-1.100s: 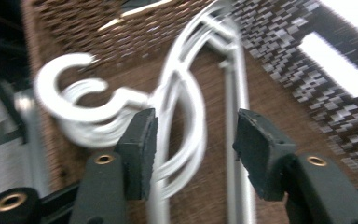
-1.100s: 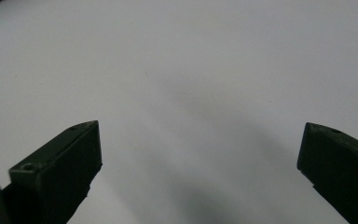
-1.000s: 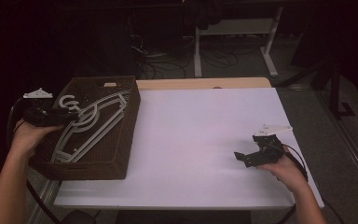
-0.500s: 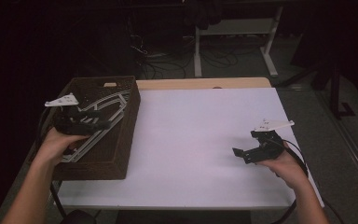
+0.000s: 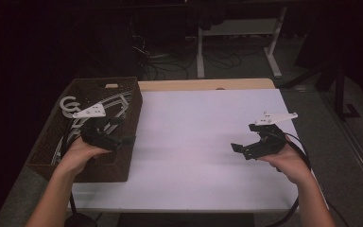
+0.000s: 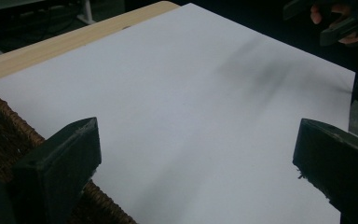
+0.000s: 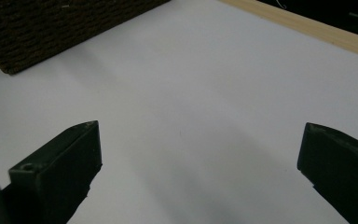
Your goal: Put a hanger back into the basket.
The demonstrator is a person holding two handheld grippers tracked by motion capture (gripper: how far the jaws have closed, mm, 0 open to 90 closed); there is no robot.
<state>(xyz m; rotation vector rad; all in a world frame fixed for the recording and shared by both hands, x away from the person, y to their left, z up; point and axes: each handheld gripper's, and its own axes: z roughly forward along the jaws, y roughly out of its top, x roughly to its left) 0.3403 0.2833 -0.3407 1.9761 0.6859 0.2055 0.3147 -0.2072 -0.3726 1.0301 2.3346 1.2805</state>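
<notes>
A dark brown wicker basket (image 5: 123,161) stands on the left of the white tabletop (image 5: 198,156) and holds white hangers (image 5: 71,105). My left gripper (image 5: 123,130) hovers over the basket's right rim and points toward the table. Its jaws have just been opening and stand wide apart with nothing between them. In the left gripper view, the left gripper (image 6: 196,154) looks past the woven rim (image 6: 9,135) at bare white surface. My right gripper (image 5: 245,138) is held above the table's right side, open and empty. In the right gripper view, the right gripper (image 7: 200,158) faces the basket wall (image 7: 51,28).
A wooden strip (image 5: 208,84) runs along the table's far edge. Beyond it, a white desk frame (image 5: 274,56) and cables lie on the dark floor. The other hand's gripper (image 6: 340,23) shows at the top right of the left gripper view.
My left hand has moved right across the basket to its right rim, and its jaws have opened. The right gripper has risen a little.
</notes>
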